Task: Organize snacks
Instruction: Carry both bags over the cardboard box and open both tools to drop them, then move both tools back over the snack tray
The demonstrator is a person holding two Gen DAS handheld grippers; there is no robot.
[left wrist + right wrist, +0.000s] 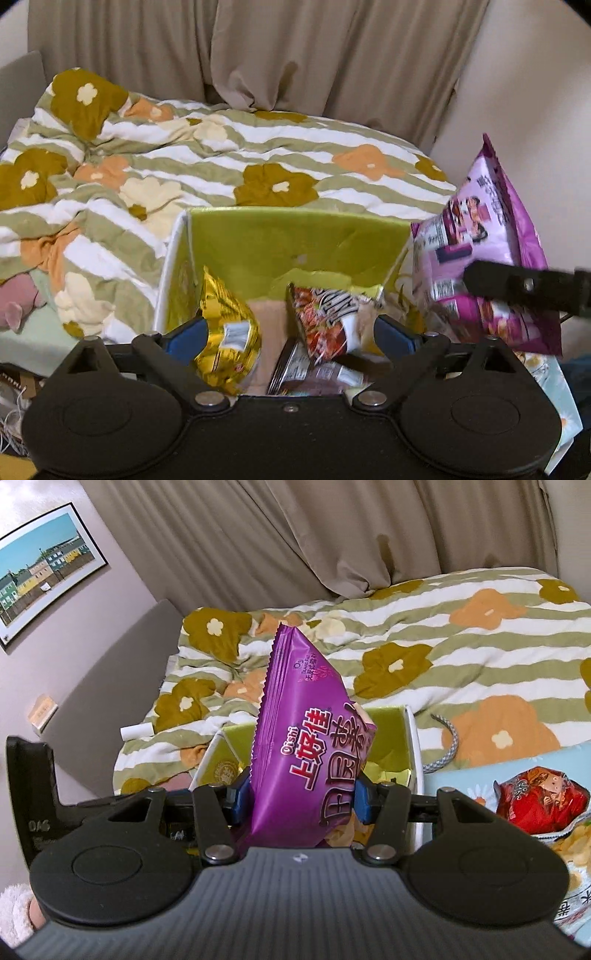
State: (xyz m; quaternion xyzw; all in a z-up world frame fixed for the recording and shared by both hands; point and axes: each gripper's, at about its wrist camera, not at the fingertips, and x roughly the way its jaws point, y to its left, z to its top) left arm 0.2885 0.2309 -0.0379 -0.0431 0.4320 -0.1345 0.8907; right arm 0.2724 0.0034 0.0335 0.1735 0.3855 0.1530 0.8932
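A box with a green lining (pixel 295 236) stands on the bed. Inside it lie a gold snack bag (pixel 229 332), a red-and-black snack bag (pixel 325 317) and a dark packet (pixel 314 373). My left gripper (pixel 290 332) is open and empty, just over the box's near side. My right gripper (pixel 299 797) is shut on a purple snack bag (pixel 306 746) and holds it upright in front of the box (pixel 410 738). In the left wrist view the purple bag (pixel 480 258) hangs at the box's right edge with a right finger (pixel 524 288) across it.
A flowered, striped quilt (pixel 221 155) covers the bed behind the box. A red snack bag (pixel 539 801) and a chip packet lie on a light blue surface at the right. Beige curtains hang behind. A pink plush toy (pixel 18 299) lies at the left.
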